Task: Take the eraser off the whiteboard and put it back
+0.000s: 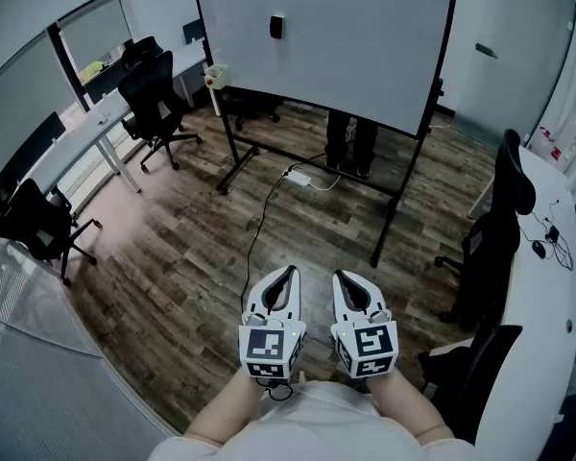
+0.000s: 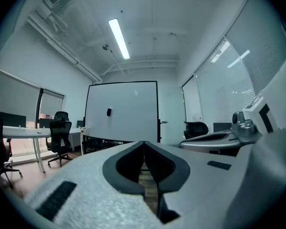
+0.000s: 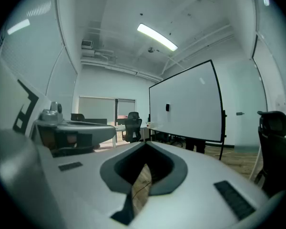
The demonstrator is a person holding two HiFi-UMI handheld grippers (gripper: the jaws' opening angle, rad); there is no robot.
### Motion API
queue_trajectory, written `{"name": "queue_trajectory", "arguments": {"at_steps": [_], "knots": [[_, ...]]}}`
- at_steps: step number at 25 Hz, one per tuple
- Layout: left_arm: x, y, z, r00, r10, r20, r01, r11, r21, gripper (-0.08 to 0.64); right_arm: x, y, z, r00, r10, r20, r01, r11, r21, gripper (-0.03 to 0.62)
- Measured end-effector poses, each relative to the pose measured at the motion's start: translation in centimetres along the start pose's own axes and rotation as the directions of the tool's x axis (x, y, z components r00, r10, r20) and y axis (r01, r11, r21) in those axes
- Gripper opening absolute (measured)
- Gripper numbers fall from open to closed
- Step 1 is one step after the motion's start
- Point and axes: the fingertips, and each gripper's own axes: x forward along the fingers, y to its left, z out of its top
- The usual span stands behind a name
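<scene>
Eraser (image 1: pixel 276 26) stuck on the whiteboard (image 1: pixel 365 56) face, upper part, left of centre. Left gripper (image 1: pixel 288 270) well short of the whiteboard, aimed at it: jaws fully together, nothing in them. Right gripper (image 1: pixel 340 275) just beside it, jaws likewise together, empty. Person's legs (image 1: pixel 350 147) show under the whiteboard's bottom edge.

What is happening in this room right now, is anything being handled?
Nothing is being handled yet. A person holds the left gripper and the right gripper close to the body, both shut and empty, pointing toward the whiteboard across the room. The black eraser sits on the board, far from both grippers.
</scene>
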Motion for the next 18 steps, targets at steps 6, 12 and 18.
{"name": "queue_trajectory", "arguments": {"at_steps": [6,12,18], "knots": [[-0.1,0.1,0.1,1.000,0.000,-0.006,0.000,1.000,0.001,0.017,0.4,0.4,0.0,1.000,0.013,-0.009,-0.012,1.000,0.023,0.026],[0.6,0.6,0.0,1.000,0.017,-0.009,-0.017,1.000,-0.007,0.018,0.9,-0.2,-0.3,1.000,0.018,-0.002,-0.018,0.998,0.061,0.026],[1.9,0.7,-0.4,1.000,0.020,-0.021,-0.020,1.000,-0.007,0.018,1.7,-2.0,-0.7,1.000,-0.022,0.003,0.021,0.997,0.073,0.027]]}}
